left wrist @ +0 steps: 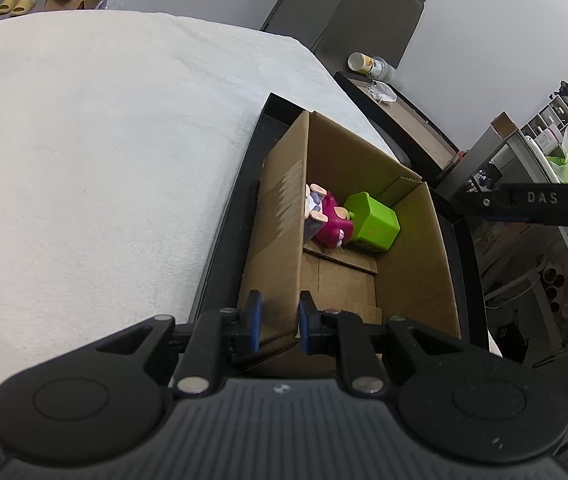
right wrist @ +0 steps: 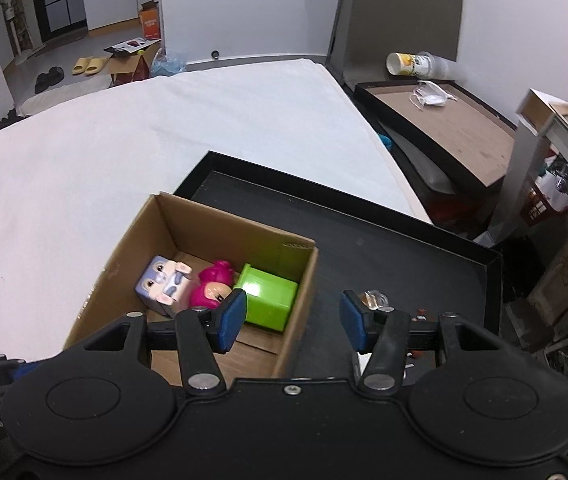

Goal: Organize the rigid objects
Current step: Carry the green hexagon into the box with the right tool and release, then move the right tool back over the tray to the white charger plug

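On the white-covered table (right wrist: 163,128) lies a black tray (right wrist: 404,240), and at its left end stands an open cardboard box (right wrist: 203,224). Inside, along the far wall, sit a green cube (right wrist: 269,298), a magenta figure (right wrist: 211,288) and a grey-blue block toy (right wrist: 161,280) (side by side, touching). Pinched tight on the box's near wall is the left gripper (left wrist: 277,320). Above the box's right wall hangs the right gripper (right wrist: 291,320), its jaws parted and holding nothing.
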`<move>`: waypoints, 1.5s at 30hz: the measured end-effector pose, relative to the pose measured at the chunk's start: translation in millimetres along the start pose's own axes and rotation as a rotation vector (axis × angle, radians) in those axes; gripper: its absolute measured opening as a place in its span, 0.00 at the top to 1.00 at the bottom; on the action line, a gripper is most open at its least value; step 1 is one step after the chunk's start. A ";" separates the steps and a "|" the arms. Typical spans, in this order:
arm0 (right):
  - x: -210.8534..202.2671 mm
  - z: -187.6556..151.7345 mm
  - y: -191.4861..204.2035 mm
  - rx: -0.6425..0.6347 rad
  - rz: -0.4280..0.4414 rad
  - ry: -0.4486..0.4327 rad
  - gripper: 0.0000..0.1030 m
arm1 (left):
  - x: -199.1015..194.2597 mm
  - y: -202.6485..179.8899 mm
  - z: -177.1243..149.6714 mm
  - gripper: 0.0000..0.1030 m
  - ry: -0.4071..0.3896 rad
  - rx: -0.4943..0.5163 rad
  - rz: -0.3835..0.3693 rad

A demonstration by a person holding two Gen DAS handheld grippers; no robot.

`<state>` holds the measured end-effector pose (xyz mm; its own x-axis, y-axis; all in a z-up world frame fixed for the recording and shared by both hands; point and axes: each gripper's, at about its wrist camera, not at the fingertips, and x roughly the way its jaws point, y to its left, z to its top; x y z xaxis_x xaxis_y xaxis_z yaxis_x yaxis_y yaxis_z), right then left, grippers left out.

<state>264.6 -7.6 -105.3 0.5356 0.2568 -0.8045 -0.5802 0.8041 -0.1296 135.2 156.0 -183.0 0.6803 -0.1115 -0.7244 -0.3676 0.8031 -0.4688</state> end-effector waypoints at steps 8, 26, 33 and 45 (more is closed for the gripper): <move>-4.8 -13.6 -25.4 0.020 0.007 0.008 0.45 | 1.2 -4.4 -0.2 0.83 -0.003 0.011 0.016; 20.5 -61.8 -86.3 0.088 0.086 0.047 0.28 | 1.2 -15.7 -2.2 0.84 -0.016 0.047 0.067; 48.5 -81.6 -101.0 0.113 0.123 0.063 0.25 | 3.9 -20.7 -0.9 0.84 -0.011 0.057 0.096; 79.7 -83.9 -109.6 0.082 0.153 0.088 0.25 | 10.5 -29.9 -0.1 0.84 -0.001 0.078 0.156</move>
<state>319.4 -120.2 -203.9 0.3872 0.3347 -0.8591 -0.5970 0.8011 0.0430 153.3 130.7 -176.6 0.6192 0.0182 -0.7850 -0.4184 0.8536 -0.3103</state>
